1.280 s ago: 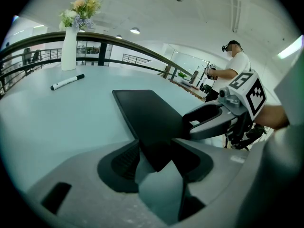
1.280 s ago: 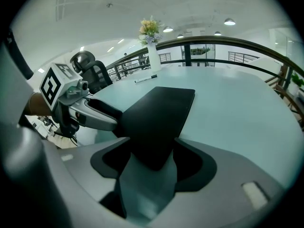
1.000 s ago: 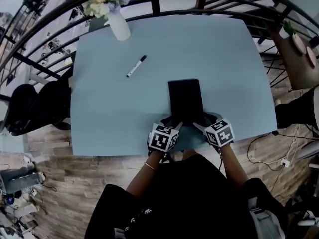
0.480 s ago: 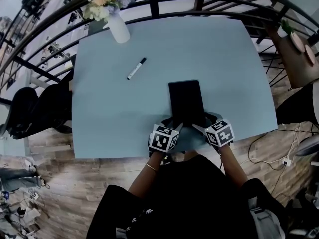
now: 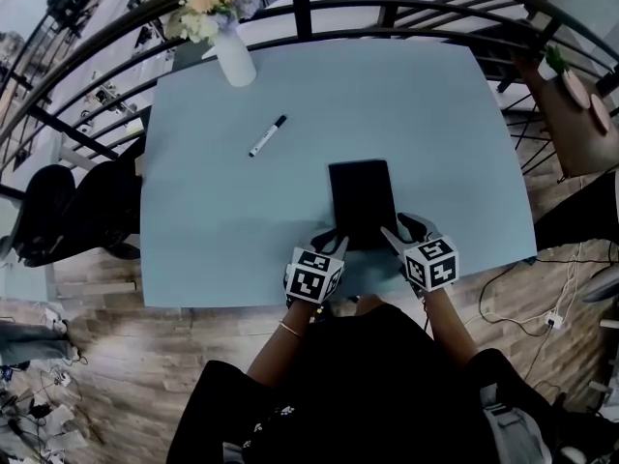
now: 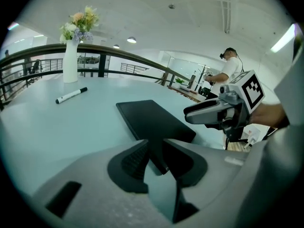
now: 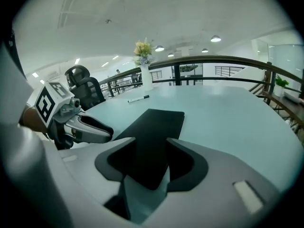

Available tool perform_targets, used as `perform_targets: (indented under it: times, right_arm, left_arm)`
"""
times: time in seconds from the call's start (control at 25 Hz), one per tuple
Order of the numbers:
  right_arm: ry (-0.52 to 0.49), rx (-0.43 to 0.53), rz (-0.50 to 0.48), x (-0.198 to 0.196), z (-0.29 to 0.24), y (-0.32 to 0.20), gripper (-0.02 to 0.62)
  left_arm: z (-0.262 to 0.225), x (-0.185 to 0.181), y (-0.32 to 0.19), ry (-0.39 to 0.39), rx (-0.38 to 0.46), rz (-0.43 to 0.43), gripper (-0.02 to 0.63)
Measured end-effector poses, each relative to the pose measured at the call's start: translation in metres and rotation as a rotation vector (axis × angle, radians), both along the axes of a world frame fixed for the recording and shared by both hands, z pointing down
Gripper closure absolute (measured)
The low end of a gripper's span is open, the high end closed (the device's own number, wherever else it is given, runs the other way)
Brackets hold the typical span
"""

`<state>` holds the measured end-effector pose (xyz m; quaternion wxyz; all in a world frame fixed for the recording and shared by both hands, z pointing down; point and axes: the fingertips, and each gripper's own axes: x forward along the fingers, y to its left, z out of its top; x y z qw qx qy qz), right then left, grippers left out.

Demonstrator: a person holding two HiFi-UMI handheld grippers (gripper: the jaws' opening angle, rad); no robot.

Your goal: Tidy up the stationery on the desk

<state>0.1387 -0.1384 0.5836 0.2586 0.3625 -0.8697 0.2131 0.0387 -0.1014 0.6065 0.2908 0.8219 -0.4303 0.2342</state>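
A flat black notebook [image 5: 362,196] lies on the light-blue desk [image 5: 426,104], close to its near edge. My left gripper [image 5: 334,243] sits at the notebook's near-left corner. Its jaws have just been closing, and that corner [image 6: 142,122] is pinched between them [image 6: 154,148]. My right gripper [image 5: 398,230] is at the near-right corner. Its jaws have just been closing too, and the notebook's near end [image 7: 159,122] fills the gap between them [image 7: 149,148]. A black-and-white marker [image 5: 267,135] lies alone, further back on the left.
A white vase of flowers [image 5: 233,51] stands at the desk's far left corner. A dark curved railing [image 5: 406,8] runs behind the desk. A black office chair [image 5: 58,211] stands to its left. A person [image 6: 230,70] stands far off in the room.
Both pairs of jaws have narrowed onto the notebook's near corners. Both marker cubes have drifted slightly towards me, and the right gripper has lifted a little. The marker and vase have not moved.
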Motion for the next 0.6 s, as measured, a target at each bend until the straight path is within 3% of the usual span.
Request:
perform_targets:
  times: [0.16, 0.28, 0.44, 0.6]
  right_arm:
    - [-0.066, 0.093, 0.039, -0.002, -0.025, -0.008, 0.483]
    - [-0.114, 0.169, 0.079, 0.001, -0.047, -0.012, 0.589]
    - [-0.155, 0.237, 0.096, -0.002, -0.07, -0.013, 0.589]
    - [-0.188, 0.26, 0.091, -0.011, -0.085, -0.012, 0.589]
  left_arm:
    - [-0.022, -0.006, -0.008, 0.005, 0.094, -0.016, 0.61]
    - [-0.041, -0.006, -0.013, 0.035, 0.162, -0.022, 0.611]
    - [-0.063, -0.011, -0.015, 0.026, 0.239, -0.021, 0.612]
    - [-0.079, -0.015, -0.013, 0.042, 0.258, -0.031, 0.612]
